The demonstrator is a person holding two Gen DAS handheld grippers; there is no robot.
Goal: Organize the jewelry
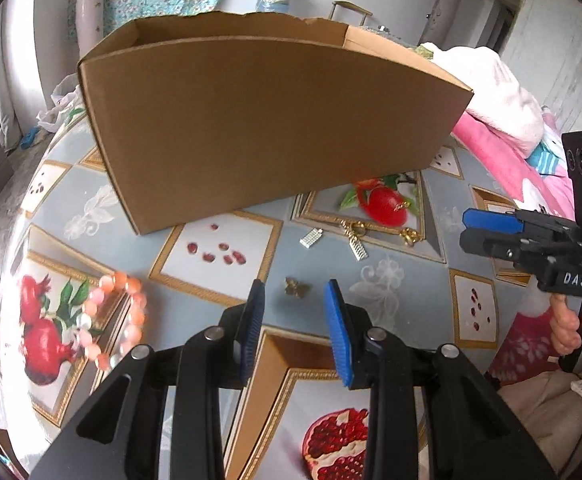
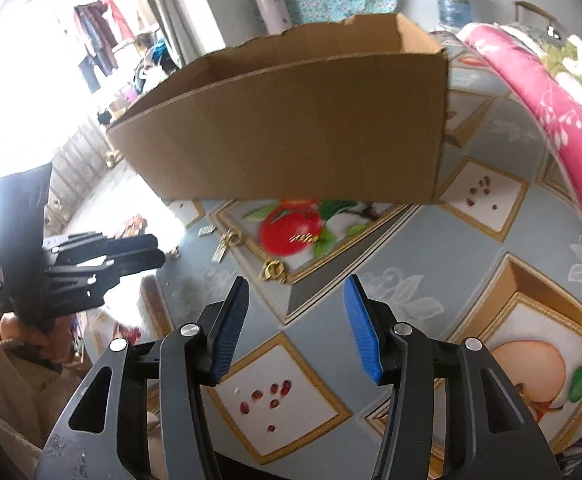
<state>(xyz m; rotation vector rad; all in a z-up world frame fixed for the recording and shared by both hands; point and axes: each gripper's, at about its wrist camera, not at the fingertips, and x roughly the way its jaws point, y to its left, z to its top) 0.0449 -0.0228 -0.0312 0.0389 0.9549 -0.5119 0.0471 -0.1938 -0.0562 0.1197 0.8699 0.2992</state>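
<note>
Left wrist view puts the jewelry closest to us: a small gold piece (image 1: 297, 287) lies on the tabletop (image 1: 227, 184) just ahead of the left gripper (image 1: 295, 322), in line with the gap between its jaws. Those jaws stand part open with nothing between them. A pink and orange bead bracelet (image 1: 117, 322) lies off to that gripper's left. Further out, near the foot of the cardboard box (image 1: 267, 120), we see two silver clips (image 1: 333, 242), a gold clasp (image 1: 353, 227) and a gold chain piece (image 1: 409, 236), with a thin gold bit (image 1: 401, 206) on the printed red fruit.

We judge that we are between picks: both grippers are empty and hover over the scattered pieces, and the box looks like the place for them, though neither view shows its floor. The next move calls for lowering the left gripper onto the small gold piece, closing gently on something so flat, then lifting it over the box's near wall.

Right wrist view shows the right gripper (image 2: 297, 324) with jaws spread wide and empty, a gold ring-like piece (image 2: 274, 270) just ahead of them. It misses the bracelet. Only the left view shows the hand (image 1: 575, 328) holding the right gripper's handle.
</note>
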